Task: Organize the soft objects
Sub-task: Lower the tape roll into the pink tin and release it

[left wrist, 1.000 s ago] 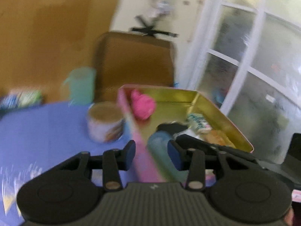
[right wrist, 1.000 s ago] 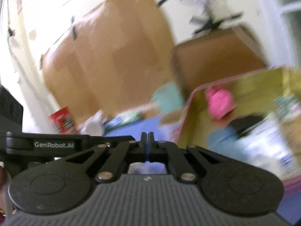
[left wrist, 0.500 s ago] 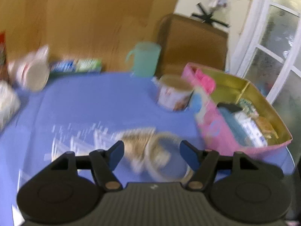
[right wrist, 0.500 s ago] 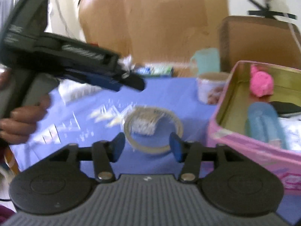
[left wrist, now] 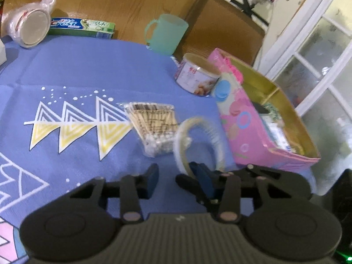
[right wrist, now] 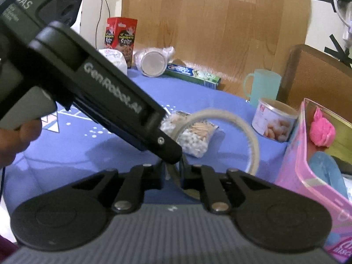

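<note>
A clear tape ring (right wrist: pixel 246 129) stands tilted off the blue tablecloth (left wrist: pixel 66 70); it also shows in the left wrist view (left wrist: pixel 217 136). My right gripper (right wrist: pixel 172 173) is shut on the ring's near edge. My left gripper (left wrist: pixel 175 179) is open just beside the ring, its body crossing the right wrist view (right wrist: pixel 105 96). A bag of cotton swabs (left wrist: pixel 154 125) lies behind the ring. The pink box (left wrist: pixel 244 132) at the right holds a pink soft ball (right wrist: pixel 322 129), a blue item (right wrist: pixel 327 171) and packets.
A round tin (left wrist: pixel 197 78) and a teal mug (left wrist: pixel 166 34) stand near the box. A toothpaste box (left wrist: pixel 81 27), a wrapped tin (left wrist: pixel 28 25) and a red carton (right wrist: pixel 121 39) line the far edge. A brown chair back (left wrist: pixel 222 28) stands behind.
My right gripper has closed from open onto the tape ring and tipped it up. My left gripper has moved from the box to beside the ring and narrowed.
</note>
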### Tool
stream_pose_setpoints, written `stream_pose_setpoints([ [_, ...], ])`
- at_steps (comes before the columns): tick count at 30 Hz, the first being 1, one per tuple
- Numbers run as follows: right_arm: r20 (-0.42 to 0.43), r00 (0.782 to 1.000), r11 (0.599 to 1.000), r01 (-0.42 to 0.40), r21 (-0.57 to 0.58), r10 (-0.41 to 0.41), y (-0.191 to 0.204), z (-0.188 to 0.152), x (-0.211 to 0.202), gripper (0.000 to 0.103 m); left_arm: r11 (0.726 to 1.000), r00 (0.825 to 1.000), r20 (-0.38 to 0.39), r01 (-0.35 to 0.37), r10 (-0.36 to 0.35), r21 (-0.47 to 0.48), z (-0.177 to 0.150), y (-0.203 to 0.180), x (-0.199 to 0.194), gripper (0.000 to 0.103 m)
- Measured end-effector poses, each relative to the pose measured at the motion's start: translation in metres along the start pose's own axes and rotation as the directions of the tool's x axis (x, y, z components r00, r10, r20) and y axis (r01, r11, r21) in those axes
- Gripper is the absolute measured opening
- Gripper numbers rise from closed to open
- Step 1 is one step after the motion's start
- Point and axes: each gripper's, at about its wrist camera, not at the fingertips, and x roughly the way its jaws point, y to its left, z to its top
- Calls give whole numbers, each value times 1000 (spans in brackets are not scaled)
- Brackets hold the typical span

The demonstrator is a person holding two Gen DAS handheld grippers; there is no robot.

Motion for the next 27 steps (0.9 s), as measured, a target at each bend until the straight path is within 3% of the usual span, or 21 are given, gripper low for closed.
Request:
stream_pose_setpoints([
  [3, 59, 998, 998, 33, -51, -30, 8, 3, -8, 13, 1000, 999, 35, -8, 8, 19, 4, -9, -13, 39],
  [6, 115, 992, 995, 66, -71, -57, 8, 8, -16, 13, 998, 997, 73, -23, 19, 55, 12, -21, -21, 47],
  [8, 138, 989, 995, 72, -74, -62, 6, 10, -21, 13, 997, 996, 81, -44, 39, 60, 18, -27, -21, 70],
  [9, 140, 988, 995, 69, -73, -58, 7, 11, -22, 13, 997, 996, 83, -50, 46, 53, 21, -28, -19, 73],
  [11, 138, 989, 996, 61, -65, -51, 7, 8, -25, 13, 998, 997, 63, -43, 40, 46, 23, -28, -12, 66],
  [15, 152, 988, 995, 46, -89, -33, 15, 1, -34, 12, 1000, 1000, -24, 19, -18, 23, 21, -28, 5, 32],
  [18, 206, 975, 984, 109, -139, -78, 21, 1, -39, 12, 997, 1000, 8, 13, -14, 70, 27, -44, -3, 31],
  [21, 277, 952, 979, 166, -117, -128, 10, 10, -53, 12, 990, 998, 44, 43, -50, 135, 43, -68, -12, 31],
  [24, 327, 917, 959, 270, -87, -228, -7, 16, -67, 12, 974, 993, 64, 81, -96, 213, 61, -99, -10, 31],
  [27, 319, 886, 931, 364, -27, -337, -34, 14, -81, 12, 946, 989, 63, 108, -133, 305, 73, -135, 7, 31],
])
